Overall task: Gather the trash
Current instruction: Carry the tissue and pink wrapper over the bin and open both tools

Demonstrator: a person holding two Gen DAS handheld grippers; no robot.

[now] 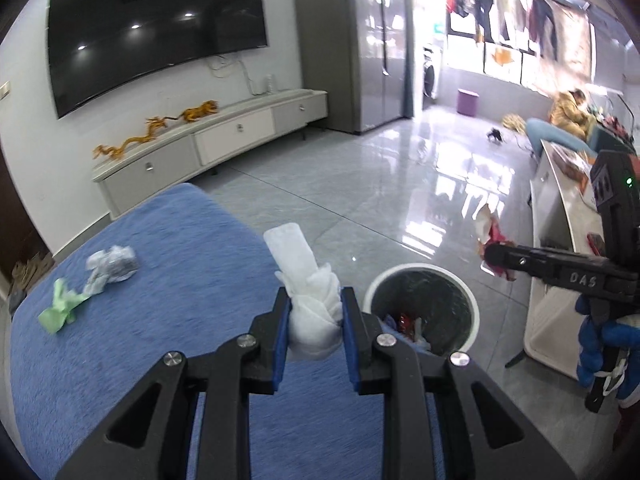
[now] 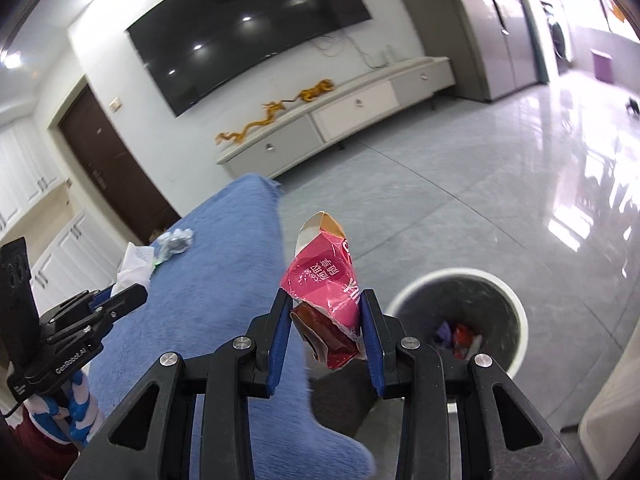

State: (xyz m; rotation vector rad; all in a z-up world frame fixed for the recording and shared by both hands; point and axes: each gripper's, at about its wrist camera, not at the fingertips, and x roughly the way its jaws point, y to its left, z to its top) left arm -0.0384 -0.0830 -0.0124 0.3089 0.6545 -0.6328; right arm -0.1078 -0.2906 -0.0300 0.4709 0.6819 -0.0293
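Note:
My left gripper is shut on a crumpled white tissue wad above the blue cloth's edge, just left of the white-rimmed trash bin. My right gripper is shut on a red snack wrapper, held left of the bin. The right gripper with the wrapper shows in the left wrist view above the bin's right side. The left gripper with tissue shows in the right wrist view. A grey-white paper wad and a green paper scrap lie on the cloth.
The bin holds several pieces of trash. A white low table stands right of the bin. A TV cabinet with orange dragon figures lines the far wall under a large TV. Glossy tiled floor lies beyond.

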